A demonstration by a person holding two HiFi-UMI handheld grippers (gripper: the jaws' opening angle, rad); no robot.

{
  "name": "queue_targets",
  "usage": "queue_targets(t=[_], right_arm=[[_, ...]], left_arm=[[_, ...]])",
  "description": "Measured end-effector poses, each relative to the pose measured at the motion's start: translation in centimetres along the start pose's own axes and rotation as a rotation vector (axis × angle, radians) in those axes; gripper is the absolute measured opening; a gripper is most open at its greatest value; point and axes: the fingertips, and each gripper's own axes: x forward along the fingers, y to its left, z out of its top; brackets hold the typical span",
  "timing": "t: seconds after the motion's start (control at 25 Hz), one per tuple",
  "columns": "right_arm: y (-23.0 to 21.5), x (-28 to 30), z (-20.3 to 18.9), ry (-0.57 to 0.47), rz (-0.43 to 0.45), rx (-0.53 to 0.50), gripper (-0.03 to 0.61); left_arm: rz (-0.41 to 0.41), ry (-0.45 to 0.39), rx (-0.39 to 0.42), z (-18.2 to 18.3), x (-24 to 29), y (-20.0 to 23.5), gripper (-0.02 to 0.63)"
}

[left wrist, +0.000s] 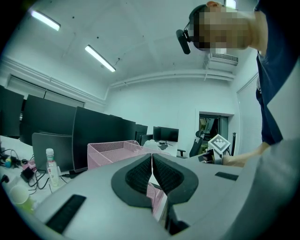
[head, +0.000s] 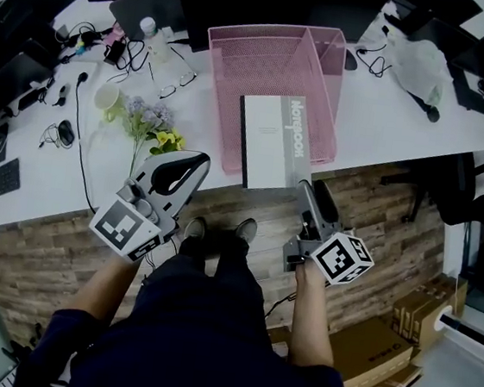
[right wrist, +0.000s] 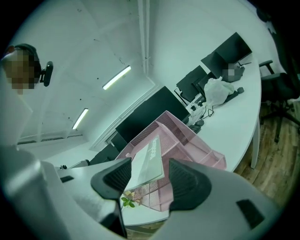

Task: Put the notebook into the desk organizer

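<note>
A grey-and-white notebook (head: 272,140) lies flat in the pink mesh desk organizer (head: 241,49) on the white desk, its near end sticking out past the desk edge. My right gripper (head: 305,187) is at that near end, jaws open. In the right gripper view the notebook's (right wrist: 149,161) end sits between the pads of the right gripper (right wrist: 150,165) with a gap on both sides, and the organizer (right wrist: 187,140) lies behind it. My left gripper (head: 201,159) hovers off the desk edge to the notebook's left. Its jaws are shut on nothing in the left gripper view (left wrist: 152,157).
Yellow and purple flowers (head: 150,126), a cup (head: 107,97), glasses (head: 174,85), a bottle (head: 149,32) and cables lie left of the organizer. A white bag (head: 418,61) sits at the right of the desk. Dark monitors line the back, and cardboard boxes (head: 380,351) stand on the floor.
</note>
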Motion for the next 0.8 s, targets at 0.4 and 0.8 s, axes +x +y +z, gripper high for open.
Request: queue_targets(t=[0.4,0.8], right_arm=[[2.8,-1.3,2.4,-0.072,0.015,-0.099,0.229],[7.5,-2.3,4.4,-0.126,0.075,-0.223,0.14]], left_arm=[[-0.023,-0.034,0.024,1.7,-0.3,-0.3,0.031],[-0.035,-0.075,0.049,3.8,-0.8,-0.1,0.032]])
